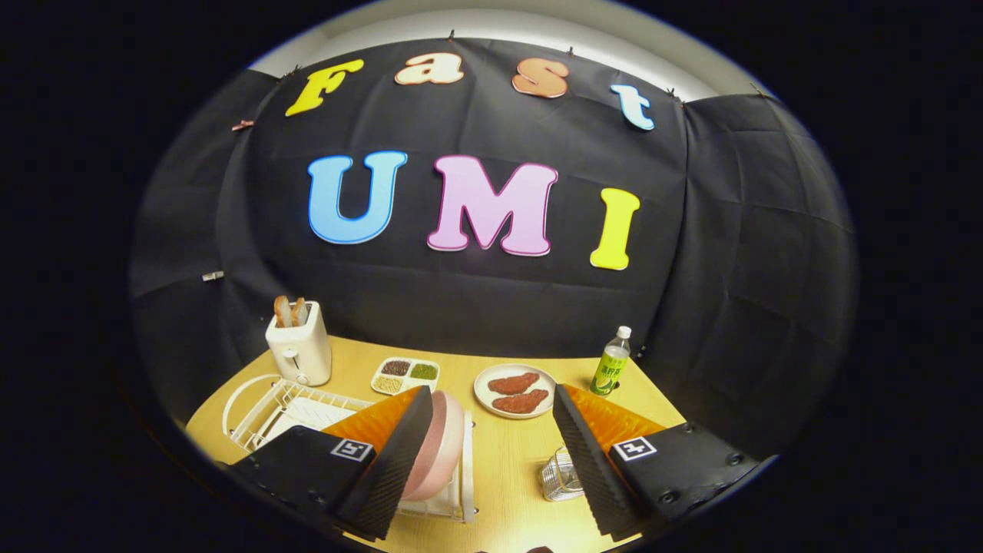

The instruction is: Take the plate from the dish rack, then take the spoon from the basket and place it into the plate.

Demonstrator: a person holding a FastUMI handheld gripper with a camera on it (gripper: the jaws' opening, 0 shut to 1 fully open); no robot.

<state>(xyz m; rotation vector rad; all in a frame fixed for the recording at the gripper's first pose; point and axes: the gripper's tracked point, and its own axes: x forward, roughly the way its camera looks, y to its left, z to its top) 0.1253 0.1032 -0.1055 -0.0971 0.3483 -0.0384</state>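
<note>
Pink plate (438, 453) upright in rack (284, 411); hand-held gripper (489, 461) fingers spread.

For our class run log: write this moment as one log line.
tongs: open, empty | pink plate: upright in dish rack, beside one finger | step: plate grasp pending
</note>
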